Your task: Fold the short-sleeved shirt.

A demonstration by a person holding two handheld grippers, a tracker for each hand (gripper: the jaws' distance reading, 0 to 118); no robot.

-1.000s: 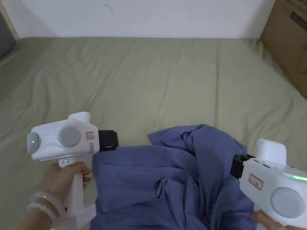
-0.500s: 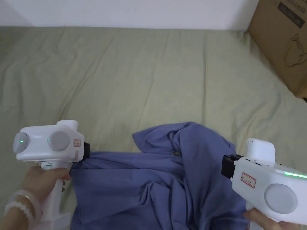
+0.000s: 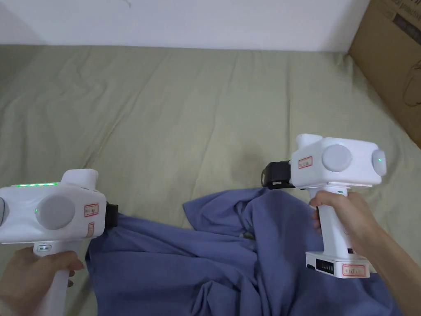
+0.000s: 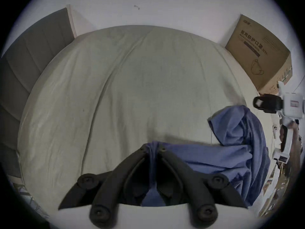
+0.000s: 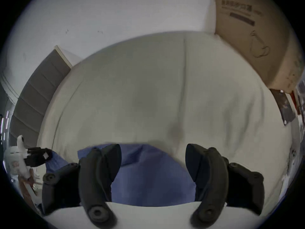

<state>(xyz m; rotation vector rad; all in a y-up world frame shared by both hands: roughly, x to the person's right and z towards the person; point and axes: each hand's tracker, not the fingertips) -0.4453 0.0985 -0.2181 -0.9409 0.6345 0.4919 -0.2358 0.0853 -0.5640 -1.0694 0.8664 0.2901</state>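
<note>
Shirt [image 3: 197,263] lies crumpled on the bed [image 3: 185,115]. Left gripper [image 4: 152,148] is clenched on the shirt's edge. Right gripper [image 5: 153,160] is released, above the shirt.

Shirt [image 3: 213,263] on bed [image 3: 197,115], box [image 3: 390,61] at right

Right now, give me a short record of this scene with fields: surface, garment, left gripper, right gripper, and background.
surface: wrinkled olive-green bed sheet
garment: crumpled blue short-sleeved shirt, lying unfolded on the sheet's near side
left gripper: white handheld left gripper, jaws shut on a bunched edge of the shirt
right gripper: white handheld right gripper, jaws open, empty, held above the shirt's far right part
background: brown cardboard box at the right, white wall behind
</note>
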